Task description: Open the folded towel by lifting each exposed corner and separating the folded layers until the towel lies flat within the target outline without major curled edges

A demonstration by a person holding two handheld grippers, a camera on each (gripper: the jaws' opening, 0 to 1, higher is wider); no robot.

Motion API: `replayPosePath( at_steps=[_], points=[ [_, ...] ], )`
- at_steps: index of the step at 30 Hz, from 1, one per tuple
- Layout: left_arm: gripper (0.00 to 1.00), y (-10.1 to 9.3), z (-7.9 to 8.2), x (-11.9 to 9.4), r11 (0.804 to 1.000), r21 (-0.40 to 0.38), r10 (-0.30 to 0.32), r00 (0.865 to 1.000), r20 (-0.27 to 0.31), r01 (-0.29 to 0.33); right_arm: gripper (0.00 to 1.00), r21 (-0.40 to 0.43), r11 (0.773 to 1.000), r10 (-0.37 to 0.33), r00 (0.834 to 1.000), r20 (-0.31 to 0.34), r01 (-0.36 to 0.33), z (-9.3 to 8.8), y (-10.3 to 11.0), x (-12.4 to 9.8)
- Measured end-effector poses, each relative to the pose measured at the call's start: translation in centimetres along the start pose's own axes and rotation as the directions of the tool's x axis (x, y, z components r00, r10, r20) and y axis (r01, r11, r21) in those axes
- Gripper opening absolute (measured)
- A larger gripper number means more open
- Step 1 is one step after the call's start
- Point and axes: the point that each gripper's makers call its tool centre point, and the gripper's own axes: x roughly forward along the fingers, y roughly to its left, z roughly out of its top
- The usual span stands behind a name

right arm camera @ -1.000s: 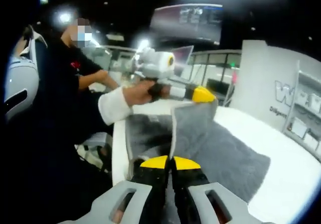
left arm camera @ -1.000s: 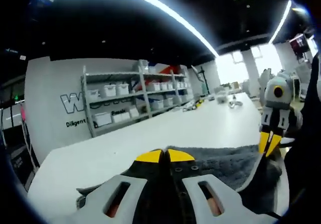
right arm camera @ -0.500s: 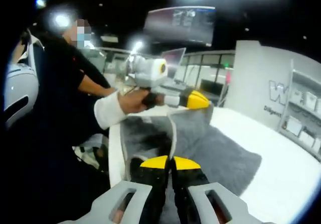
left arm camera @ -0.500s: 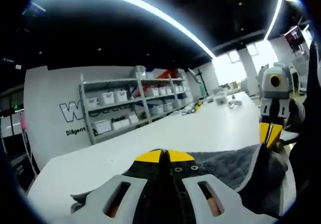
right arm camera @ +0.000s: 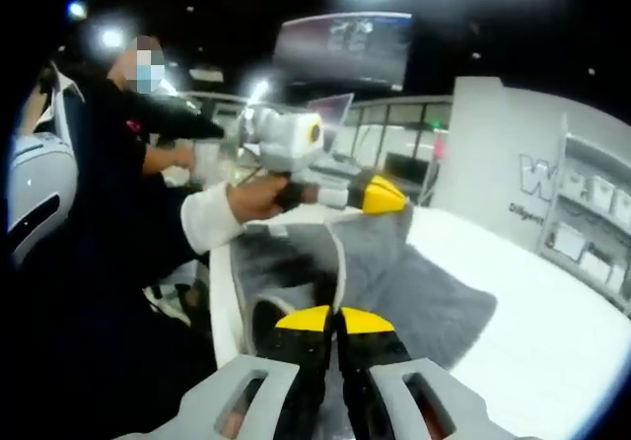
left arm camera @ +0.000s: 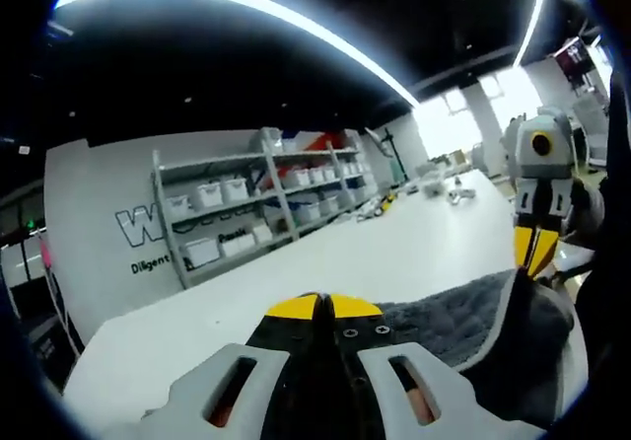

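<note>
**Both grippers clamped on towel corners, towel partly lifted off table**

Left gripper [left arm camera: 324, 305]: jaws closed, yellow tips together, pinching an edge of the grey towel [left arm camera: 449, 324]. In the left gripper view the towel runs from the tips out to the right, lying on the white table [left arm camera: 325, 262].

Right gripper [right arm camera: 331, 318]: jaws closed on another towel corner, tips together with grey cloth between them. In the left gripper view it sits at the right, yellow tips pointing down onto a raised towel edge.

In the right gripper view the left gripper is held by a hand [right arm camera: 254, 199] in a white cuff, gripping a corner raised above the table; the cloth hangs from it in a fold with a pale hem. The rest of the towel lies spread on the table towards the right.

Far side: shelving [left arm camera: 261, 198] with white bins against a wall.
</note>
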Motion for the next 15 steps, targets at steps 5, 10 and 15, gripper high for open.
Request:
replayPosePath(
  at_steps=[5,10,15],
  points=[
    [0.02,-0.4,0.3,0.8,1.000,0.011,-0.012,1.000,-0.023,0.012,0.00,0.011,1.000,-0.023,1.000,0.004,0.023,0.0,-0.8,-0.9],
    [0.02,-0.7,0.8,1.7,1.000,0.008,-0.023,0.999,-0.042,0.024,0.00,0.014,0.999,-0.030,1.000,0.006,0.030,0.0,-0.9,-1.3],
    [0.02,-1.4,1.1,2.4,0.999,0.028,-0.039,0.997,-0.072,0.042,0.00,0.020,0.999,-0.040,0.999,0.006,0.040,0.0,-1.2,-2.0]
  ],
)
